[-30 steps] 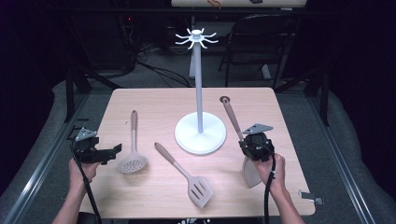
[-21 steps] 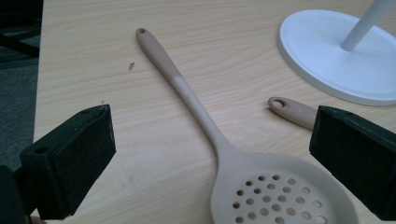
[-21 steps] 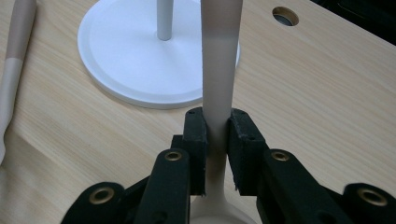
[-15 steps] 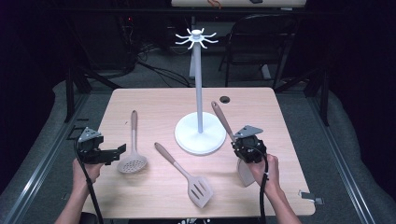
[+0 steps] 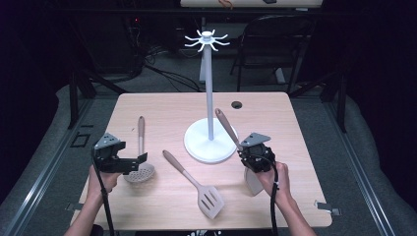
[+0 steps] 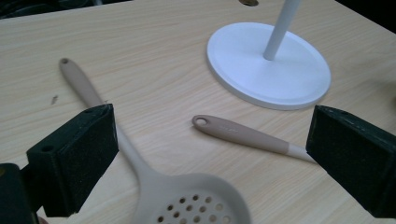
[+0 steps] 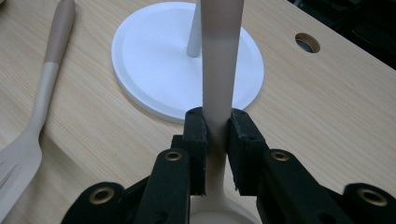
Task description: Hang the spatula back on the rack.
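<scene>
The worktop (image 5: pixel 162 105) is pale wood-grain laminate with a smooth, low-sheen face. The rack (image 5: pixel 210 142) looks like white painted metal or plastic, smooth and slightly satin on its round base. The skimmer (image 6: pixel 187 198), the slotted turner (image 5: pixel 209 199) and the held utensil (image 7: pixel 217 70) look like matt silicone, beige with tan handles. The right claw (image 7: pixel 217 135) has matt black, fine-grained foam-like pads, as does the left claw (image 6: pixel 210 158).
</scene>
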Motion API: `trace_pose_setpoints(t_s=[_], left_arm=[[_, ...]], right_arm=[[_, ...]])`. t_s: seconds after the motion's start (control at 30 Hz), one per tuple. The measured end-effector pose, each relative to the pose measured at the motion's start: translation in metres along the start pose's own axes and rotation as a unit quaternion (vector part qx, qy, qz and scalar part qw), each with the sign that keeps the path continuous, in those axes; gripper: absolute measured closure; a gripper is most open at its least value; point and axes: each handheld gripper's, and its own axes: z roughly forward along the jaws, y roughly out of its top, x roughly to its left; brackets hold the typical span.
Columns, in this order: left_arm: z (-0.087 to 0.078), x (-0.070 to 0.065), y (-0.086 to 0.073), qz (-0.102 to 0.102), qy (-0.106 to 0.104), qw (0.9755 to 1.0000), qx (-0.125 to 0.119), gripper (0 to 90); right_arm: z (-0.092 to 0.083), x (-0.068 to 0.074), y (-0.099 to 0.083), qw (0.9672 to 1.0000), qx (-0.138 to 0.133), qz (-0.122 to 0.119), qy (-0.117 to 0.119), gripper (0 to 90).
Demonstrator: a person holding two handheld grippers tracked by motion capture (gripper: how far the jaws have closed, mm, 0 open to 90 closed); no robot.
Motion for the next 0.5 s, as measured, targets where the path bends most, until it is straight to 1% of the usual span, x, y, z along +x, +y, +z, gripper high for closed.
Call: trace_pose_setpoints(t_s=[0.03, 0.07, 0.1, 0.13, 0.17, 0.23, 0.3, 0.33, 0.37, 0.43, 0.47, 0.5], left_arm=[[0.003, -0.006, 0.003, 0.001, -0.003, 1.0, -0.001, 1.1], [0.003, -0.006, 0.003, 0.001, -0.003, 1.0, -0.001, 1.0], [0.006, -0.01, 0.007, 0.005, -0.008, 0.9999, -0.004, 0.9], [0.008, -0.016, 0.013, 0.009, -0.017, 0.9998, -0.01, 0.8], [0.008, -0.016, 0.013, 0.009, -0.017, 0.9998, -0.01, 0.9], [0.013, -0.022, 0.018, 0.012, -0.035, 0.9992, -0.015, 0.9], [0.019, -0.028, 0.022, 0.018, -0.043, 0.9988, -0.014, 1.3], [0.026, -0.032, 0.025, 0.015, -0.052, 0.9984, -0.017, 1.8], [0.026, -0.032, 0.025, 0.015, -0.052, 0.9984, -0.017, 1.8], [0.033, -0.036, 0.028, 0.012, -0.052, 0.9984, -0.017, 1.7], [0.037, -0.04, 0.031, 0.01, -0.058, 0.998, -0.021, 0.8], [0.037, -0.04, 0.031, 0.01, -0.058, 0.998, -0.021, 0.6]], right_arm=[[0.0, 0.001, 0.0, 1.0, -0.001, 0.0, 0.001, 78.6], [0.0, 0.001, 0.001, 1.0, -0.001, -0.001, 0.001, 78.6], [0.0, 0.001, 0.001, 1.0, -0.001, -0.004, 0.001, 78.7], [0.0, 0.0, 0.001, 1.0, -0.003, -0.005, 0.002, 78.7], [0.0, 0.0, 0.001, 1.0, -0.003, -0.005, 0.002, 78.7], [-0.001, 0.0, 0.002, 1.0, -0.004, -0.007, 0.0, 78.7], [-0.001, 0.0, 0.004, 0.9999, -0.007, -0.01, -0.002, 78.6], [-0.001, 0.001, 0.006, 0.9999, -0.01, -0.014, -0.001, 78.6], [-0.001, 0.001, 0.006, 0.9999, -0.01, -0.014, -0.001, 78.6], [0.002, 0.002, 0.009, 0.9998, -0.007, -0.018, -0.002, 78.7], [0.004, 0.003, 0.012, 0.9998, -0.005, -0.019, -0.002, 78.6], [0.004, 0.003, 0.012, 0.9998, -0.005, -0.019, -0.002, 78.6]])
